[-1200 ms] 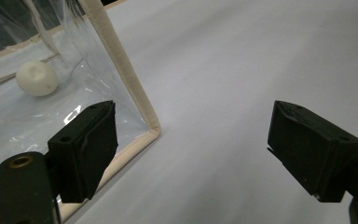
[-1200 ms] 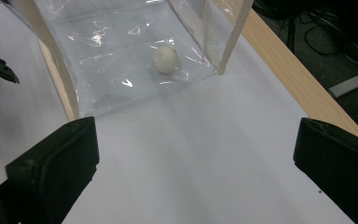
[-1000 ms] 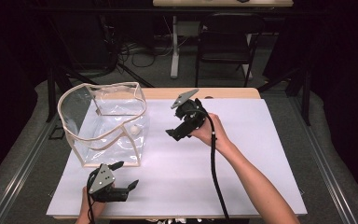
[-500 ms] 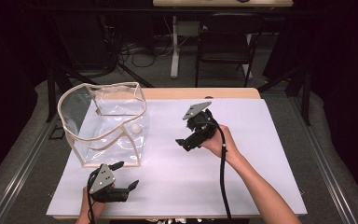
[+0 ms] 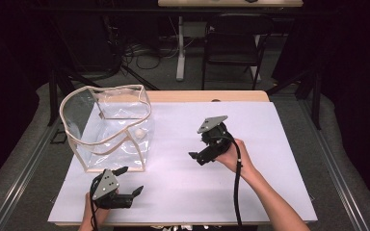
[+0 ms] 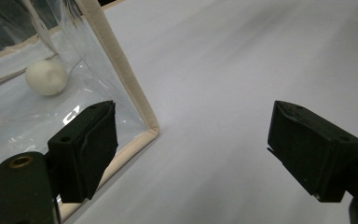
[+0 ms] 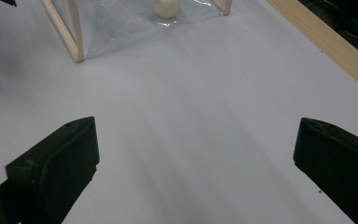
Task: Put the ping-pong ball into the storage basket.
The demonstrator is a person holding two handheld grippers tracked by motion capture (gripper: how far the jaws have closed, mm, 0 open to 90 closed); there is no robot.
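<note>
Left gripper (image 6: 193,149): jaws wide apart, nothing between them but white table cover (image 6: 242,70). Its own view has the left jaw just beside the near corner of the clear bag (image 6: 121,84); contact cannot be told. This view gives the bag's cloth-trimmed edge and floor seam close up, and a white ball (image 6: 46,77) lying on the bag's floor behind the clear wall.

Right gripper (image 7: 196,163): jaws wide apart, empty, bare cover (image 7: 205,102) between them. Its view looks across the cover to the bag (image 7: 121,23) well ahead, the ball (image 7: 167,7) inside near the top edge of the picture, and the wooden table edge (image 7: 326,44) at right.

High view gives the layout that the gripper views lack: bag (image 5: 107,126) stands open-topped at the table's left, rim sagging, ball (image 5: 137,133) low inside on its right side. Left gripper (image 5: 127,180) sits at the near edge just in front of the bag; right gripper (image 5: 198,156) is held mid-table, well apart from the bag.
</note>
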